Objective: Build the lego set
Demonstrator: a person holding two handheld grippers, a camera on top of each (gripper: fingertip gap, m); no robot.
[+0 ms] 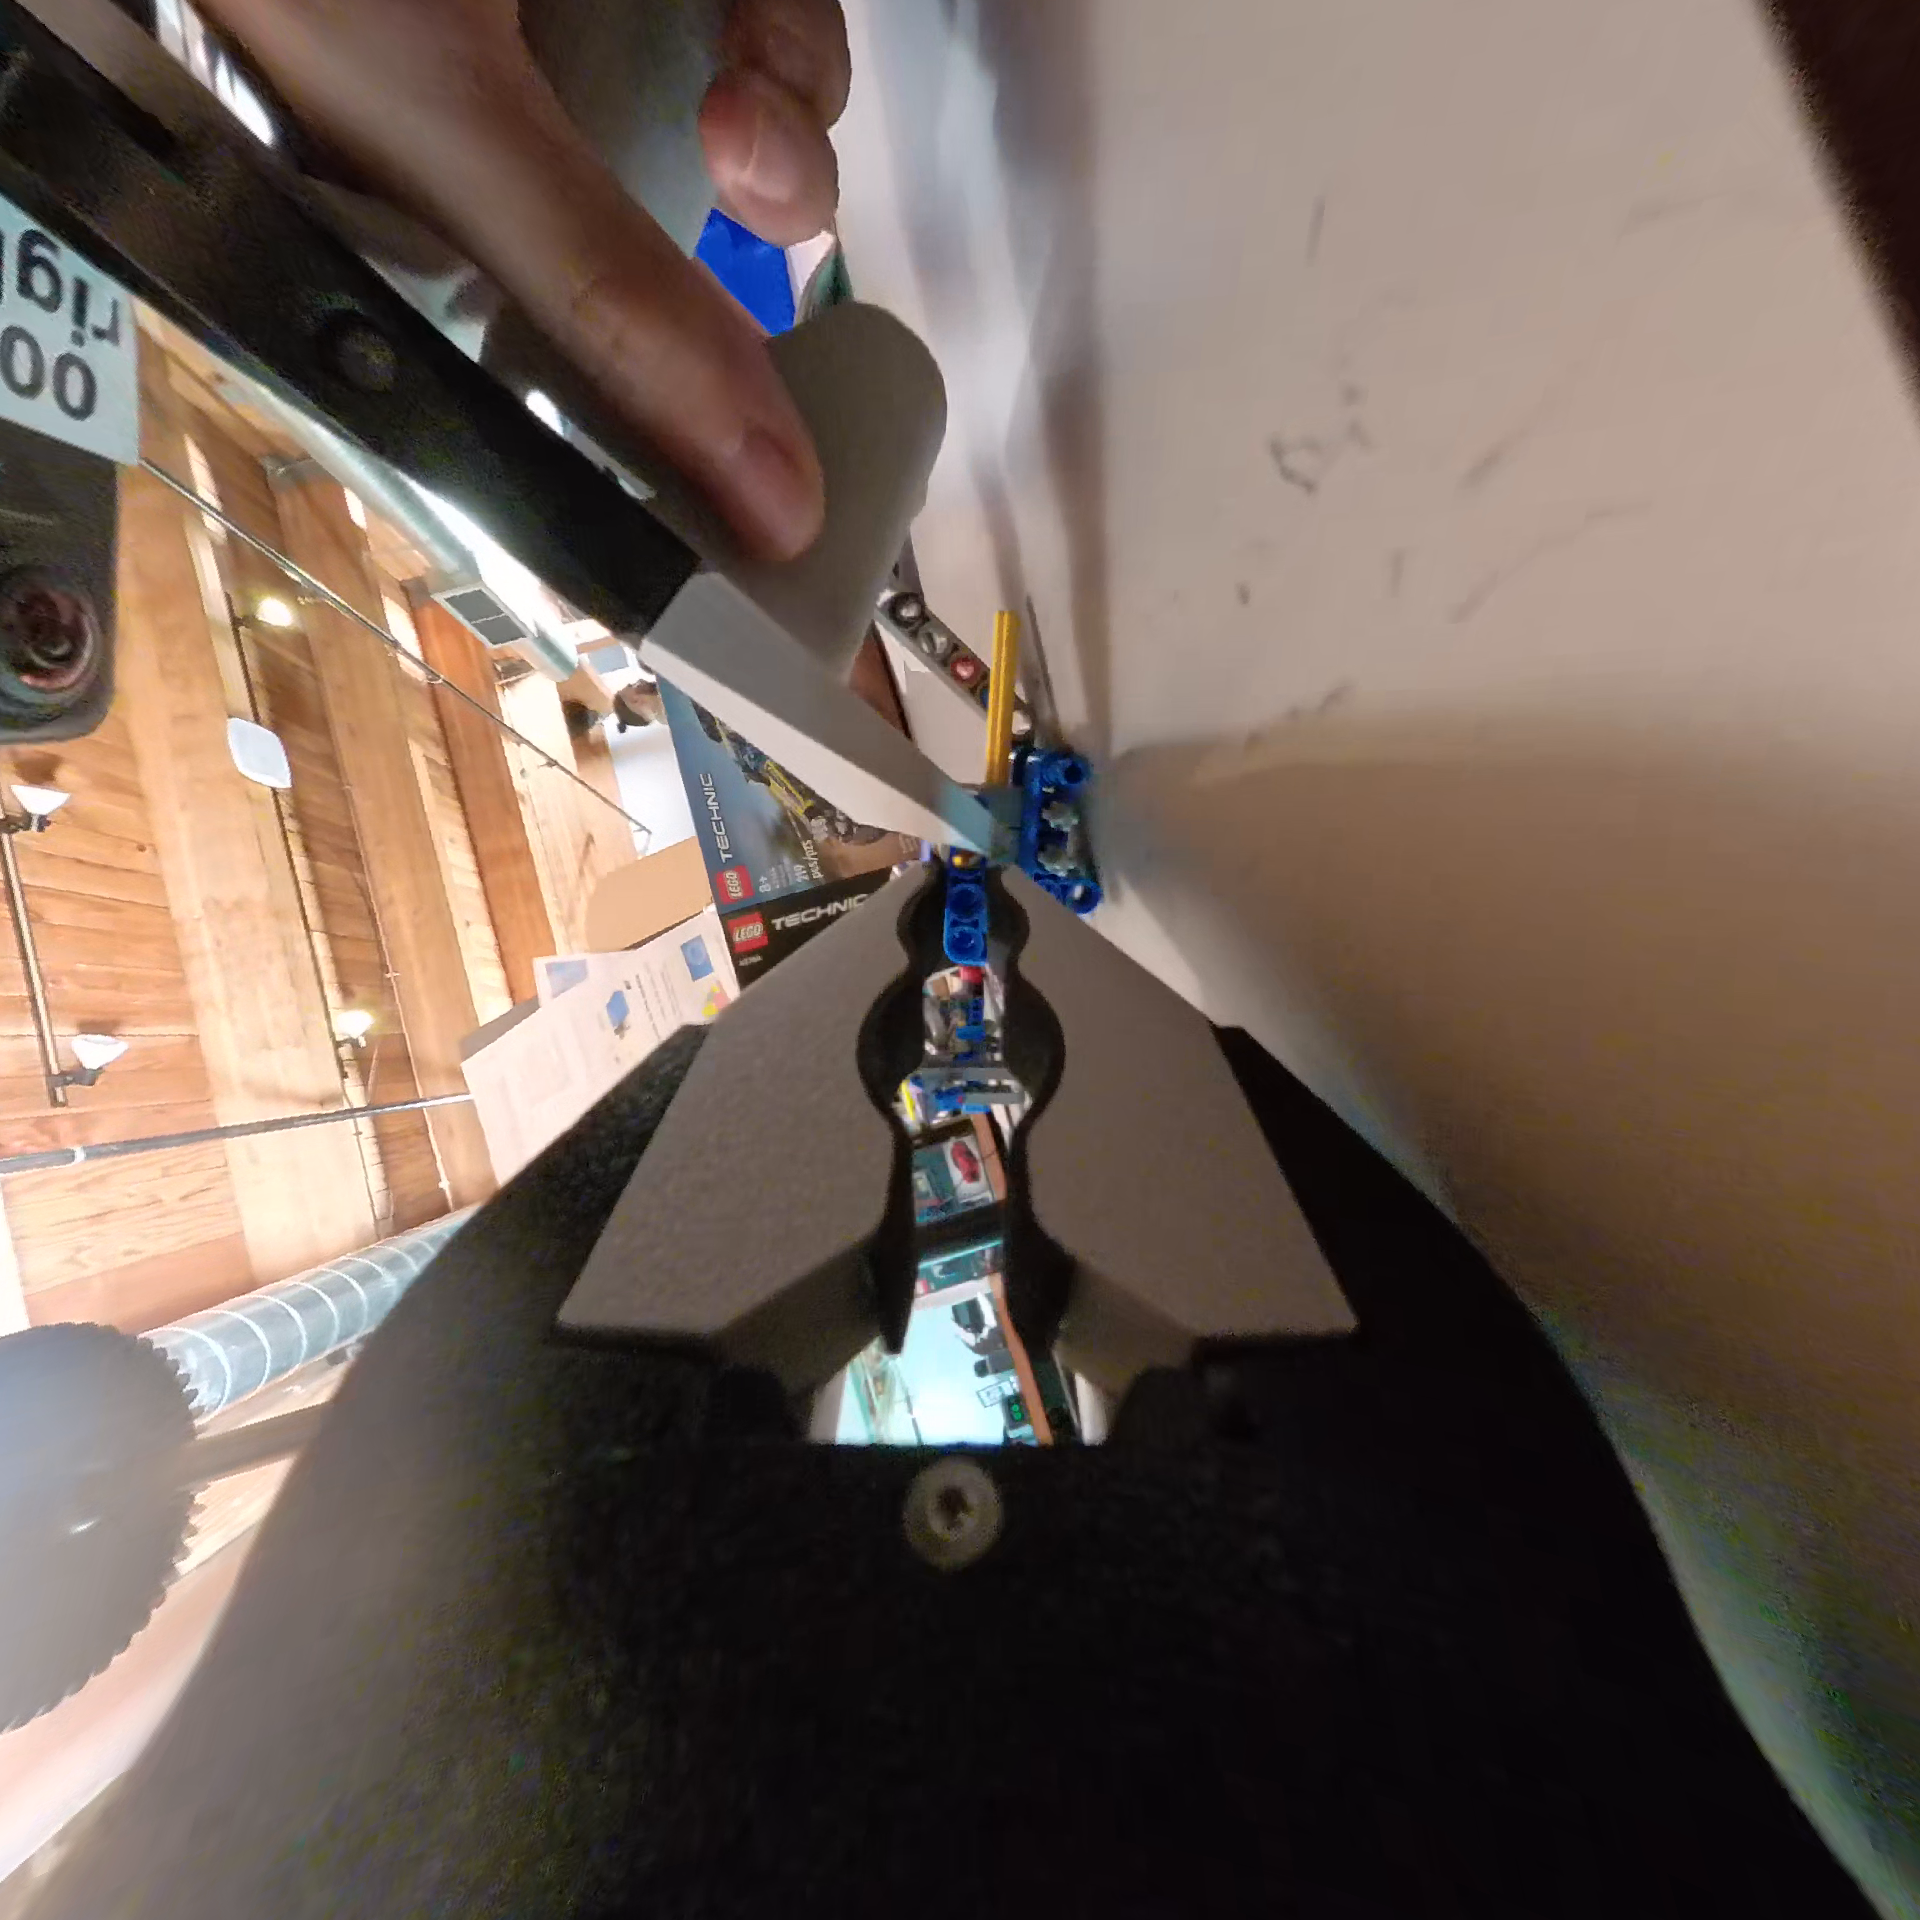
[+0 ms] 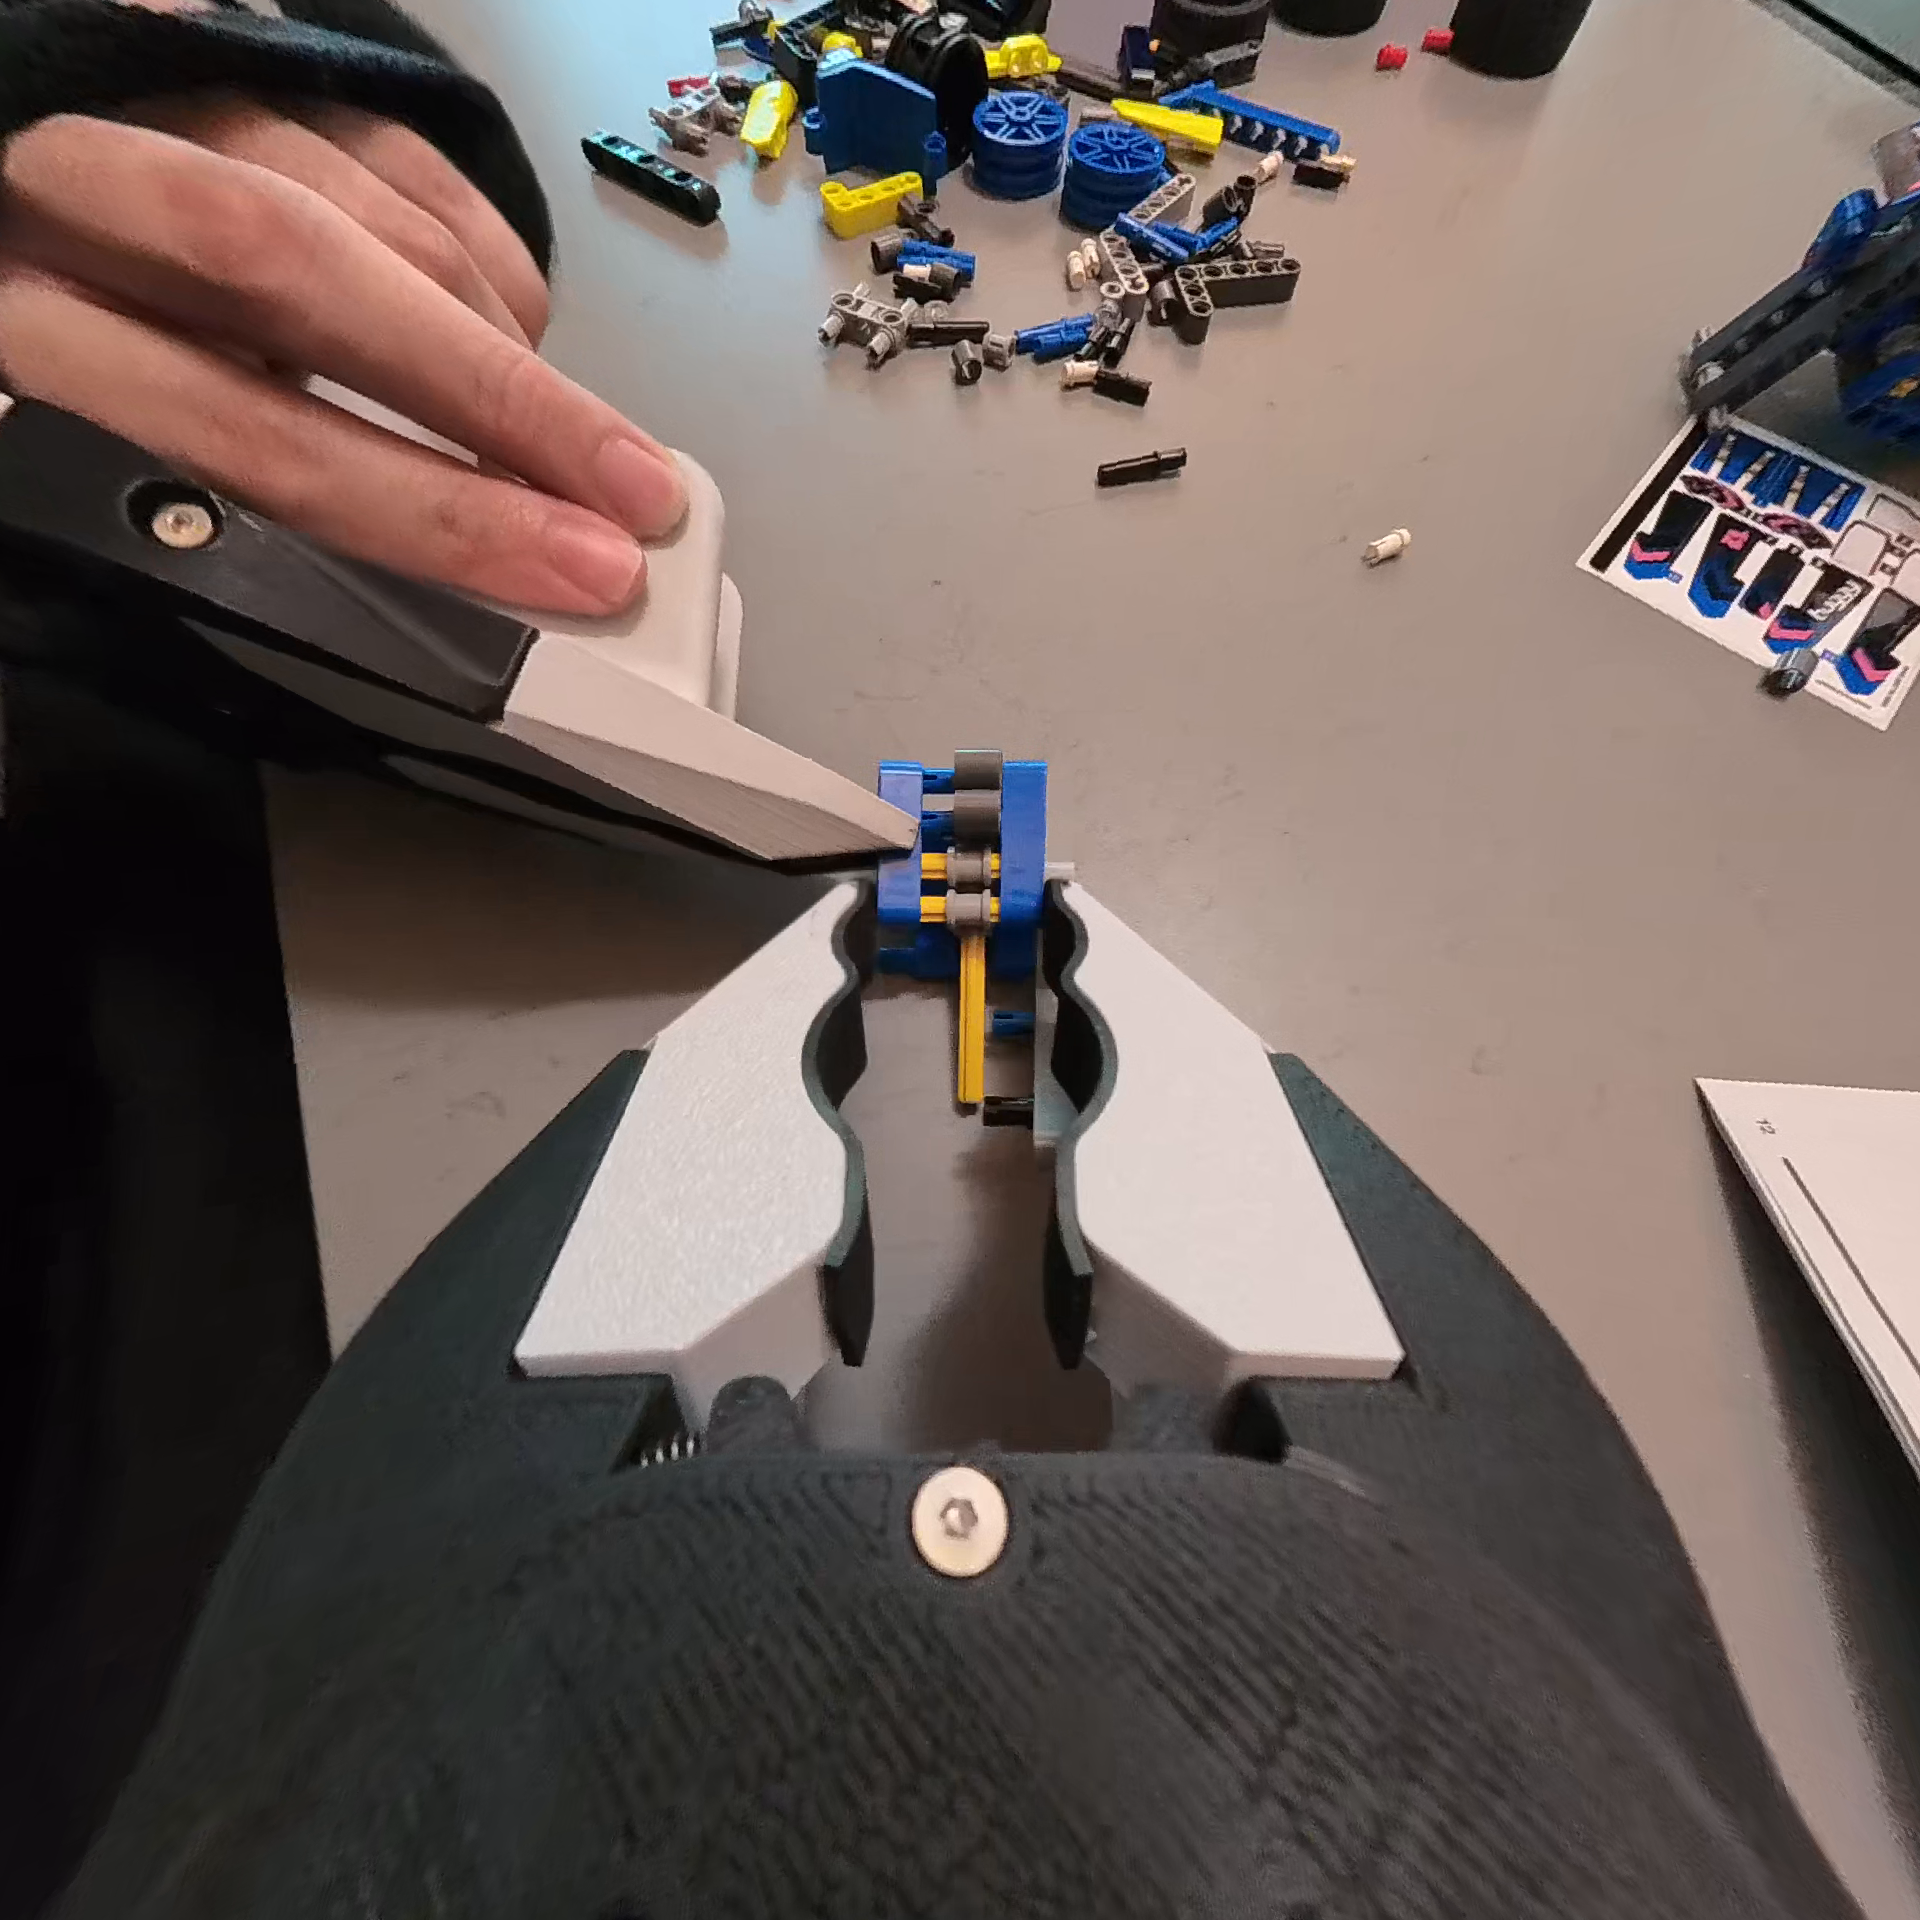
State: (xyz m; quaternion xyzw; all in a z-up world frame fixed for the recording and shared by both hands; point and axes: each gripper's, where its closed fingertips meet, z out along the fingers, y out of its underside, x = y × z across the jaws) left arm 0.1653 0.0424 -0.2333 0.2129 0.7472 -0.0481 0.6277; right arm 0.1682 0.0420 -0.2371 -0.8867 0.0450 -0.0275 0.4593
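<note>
Two grippers meet at the blue frame above the table: my right clamps it, yellow axle pointing back at me; my left, nearly closed, pinches its edge.

Your right gripper fingers clamp narrowly; left gripper tips pinched together, your hand gripping its body.

The assembly sits between the right tongs, loose parts beyond (sticker sheet right).
</note>
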